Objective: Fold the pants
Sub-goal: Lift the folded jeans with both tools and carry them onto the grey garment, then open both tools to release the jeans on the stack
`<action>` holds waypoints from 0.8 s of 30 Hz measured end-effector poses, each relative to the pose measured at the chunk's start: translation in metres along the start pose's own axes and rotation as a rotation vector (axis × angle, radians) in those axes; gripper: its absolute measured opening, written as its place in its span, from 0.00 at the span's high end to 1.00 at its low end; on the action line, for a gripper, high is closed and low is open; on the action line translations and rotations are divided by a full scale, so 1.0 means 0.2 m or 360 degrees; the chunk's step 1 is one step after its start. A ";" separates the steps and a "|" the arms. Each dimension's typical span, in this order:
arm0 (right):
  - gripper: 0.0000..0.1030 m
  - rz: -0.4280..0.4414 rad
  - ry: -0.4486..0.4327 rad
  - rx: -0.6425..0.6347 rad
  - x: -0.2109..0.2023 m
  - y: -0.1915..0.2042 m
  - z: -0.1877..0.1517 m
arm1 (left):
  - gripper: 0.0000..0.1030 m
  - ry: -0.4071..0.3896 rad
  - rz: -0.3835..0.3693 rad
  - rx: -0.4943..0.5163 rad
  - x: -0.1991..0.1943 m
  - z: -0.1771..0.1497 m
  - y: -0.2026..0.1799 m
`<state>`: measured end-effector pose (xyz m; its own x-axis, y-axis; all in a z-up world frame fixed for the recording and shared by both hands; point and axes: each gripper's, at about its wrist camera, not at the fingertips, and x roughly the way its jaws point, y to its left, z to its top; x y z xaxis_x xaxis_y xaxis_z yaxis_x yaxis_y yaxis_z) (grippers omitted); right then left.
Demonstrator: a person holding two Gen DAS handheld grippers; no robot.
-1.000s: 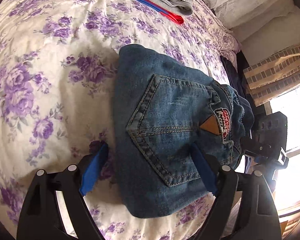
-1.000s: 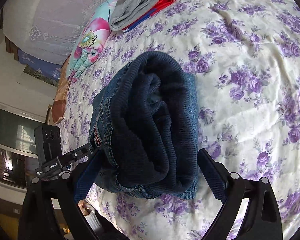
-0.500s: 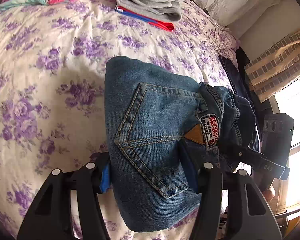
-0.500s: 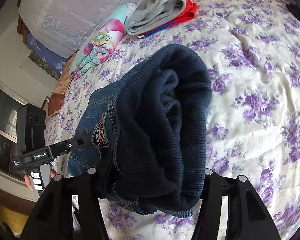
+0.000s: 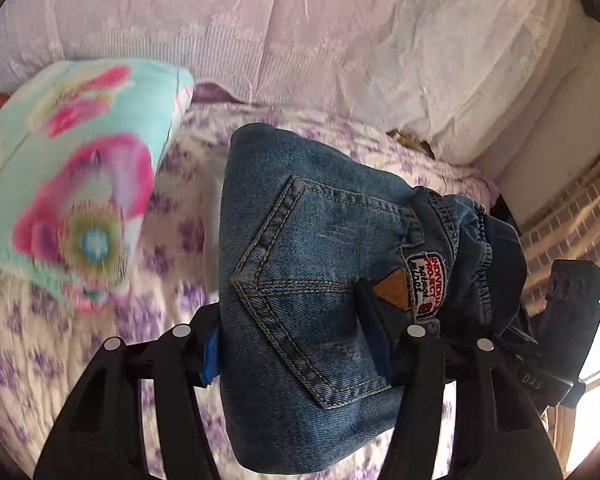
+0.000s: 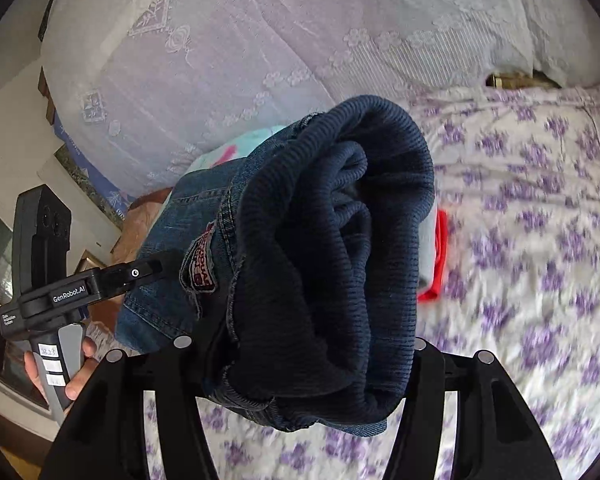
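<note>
The folded blue denim pants (image 5: 320,280) with a back pocket and a red-lettered patch are lifted off the bed. My left gripper (image 5: 296,344) is shut on the pocket side of the bundle. My right gripper (image 6: 300,356) is shut on the other end, where the dark ribbed waistband (image 6: 340,240) bulges out between the fingers. Each gripper shows in the other's view: the right one in the left wrist view (image 5: 560,332), the left one in the right wrist view (image 6: 56,292).
The bed has a white sheet with purple flowers (image 6: 540,240). A turquoise pillow with pink flowers (image 5: 72,200) lies at the left. A lace-covered pile of bedding (image 5: 300,32) fills the bed's head. A red and grey folded garment (image 6: 436,252) peeks out behind the pants.
Both grippers have closed on the folded pants and lifted them off the bed, carrying them toward the head of the bed. The pillow and lace bedding have come into view.
</note>
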<state>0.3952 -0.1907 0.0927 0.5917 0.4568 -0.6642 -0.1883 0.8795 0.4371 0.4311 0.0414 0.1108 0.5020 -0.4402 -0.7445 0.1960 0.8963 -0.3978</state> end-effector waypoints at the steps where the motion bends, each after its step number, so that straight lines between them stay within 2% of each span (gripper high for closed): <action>1: 0.42 -0.0008 -0.0005 0.0002 0.06 -0.02 0.11 | 0.45 -0.0033 0.0020 -0.0020 0.05 0.09 0.00; 4: 0.42 -0.0008 0.0038 0.0039 0.28 -0.15 0.32 | 0.45 -0.0023 0.0078 -0.0038 0.26 0.29 0.04; 6: 0.41 -0.0011 0.0087 0.0053 0.46 -0.26 0.38 | 0.45 0.0038 0.0084 -0.0077 0.47 0.36 0.13; 9: 0.35 -0.0059 0.0220 0.0141 0.80 -0.47 0.32 | 0.42 0.0228 0.0135 -0.0179 0.88 0.33 0.32; 10: 0.33 -0.0097 0.0222 0.0123 0.88 -0.50 0.28 | 0.37 0.0275 0.0139 -0.0234 1.00 0.30 0.38; 11: 0.28 -0.0072 0.0172 0.0072 0.91 -0.51 0.26 | 0.32 0.0241 0.0126 -0.0277 1.05 0.26 0.43; 12: 0.25 -0.0048 0.0128 0.0023 0.90 -0.50 0.25 | 0.26 0.0180 0.0101 -0.0295 1.05 0.25 0.45; 15: 0.25 -0.0047 0.0153 0.0010 0.87 -0.48 0.25 | 0.25 0.0179 0.0021 -0.0280 1.01 0.26 0.46; 17: 0.25 -0.0058 0.0165 -0.0010 0.82 -0.46 0.26 | 0.26 0.0172 0.0062 -0.0260 0.95 0.28 0.45; 19: 0.25 -0.0129 0.0165 -0.0005 0.75 -0.42 0.28 | 0.26 0.0145 0.0122 -0.0221 0.86 0.28 0.42; 22: 0.25 -0.0220 0.0095 -0.0031 0.58 -0.34 0.29 | 0.22 0.0062 0.0160 -0.0145 0.66 0.26 0.36; 24: 0.24 -0.0336 0.0013 -0.0043 0.43 -0.30 0.31 | 0.21 0.0010 0.0201 -0.0099 0.53 0.23 0.30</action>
<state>0.5057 -0.2118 0.0464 0.6138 0.2632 -0.7443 -0.0817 0.9589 0.2717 0.5338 0.0513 0.0325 0.5140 -0.3245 -0.7940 0.0787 0.9396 -0.3331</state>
